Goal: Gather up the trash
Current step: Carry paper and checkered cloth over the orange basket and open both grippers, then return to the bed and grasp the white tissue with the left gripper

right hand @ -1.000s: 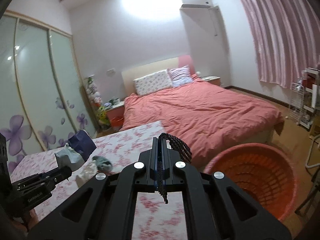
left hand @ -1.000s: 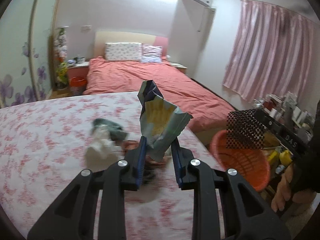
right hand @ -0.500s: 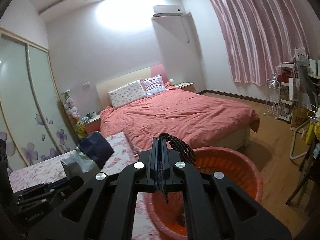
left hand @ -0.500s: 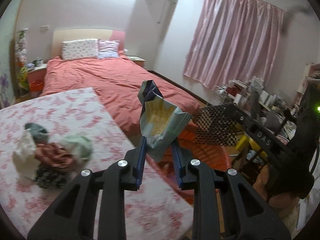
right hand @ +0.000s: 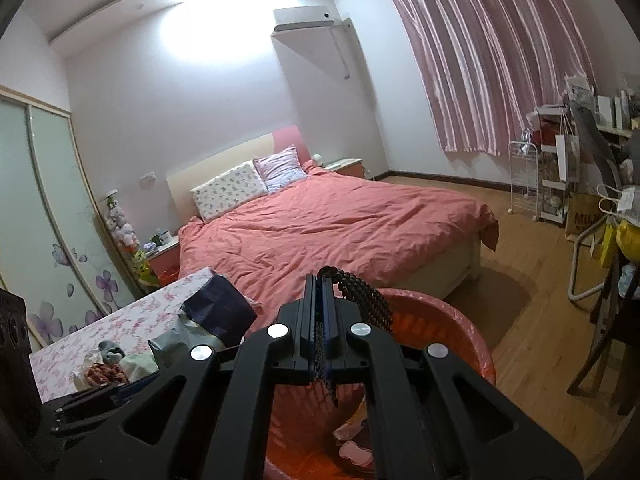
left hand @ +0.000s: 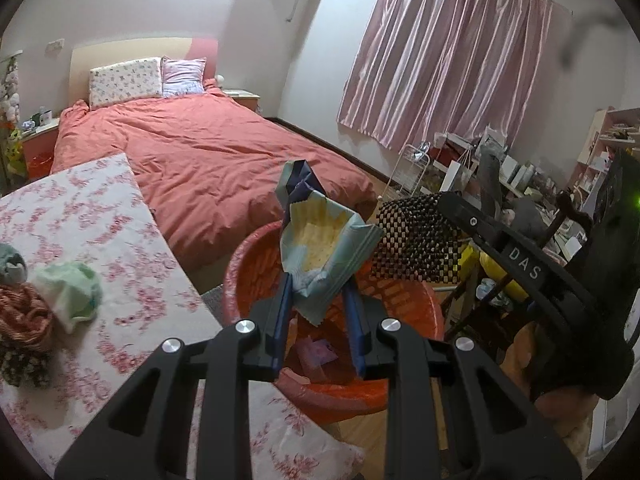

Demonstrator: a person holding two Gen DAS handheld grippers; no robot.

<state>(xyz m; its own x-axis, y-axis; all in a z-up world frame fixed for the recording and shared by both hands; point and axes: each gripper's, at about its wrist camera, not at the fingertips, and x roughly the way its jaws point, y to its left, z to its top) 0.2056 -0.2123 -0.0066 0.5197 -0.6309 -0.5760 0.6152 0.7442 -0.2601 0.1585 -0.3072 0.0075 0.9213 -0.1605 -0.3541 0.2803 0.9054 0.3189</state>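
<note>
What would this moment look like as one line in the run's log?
left gripper: shut on snack wrapper | right gripper: shut on black mesh scrap | both above orange basket | crumpled trash remains on table

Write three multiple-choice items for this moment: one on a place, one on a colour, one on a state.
1. Where is the wrapper held by the left hand-held gripper?
A. above the basket
B. on the bed
C. on the floor

2. What colour is the basket?
A. blue
B. orange-red
C. white

3. What state is the right hand-held gripper in?
A. open, holding nothing
B. out of view
C. shut on the mesh

Answers: 1 A, the basket rim shows right behind and below the wrapper. 2 B, both views show it orange-red. 3 C, the fingers pinch the black mesh between them.
</note>
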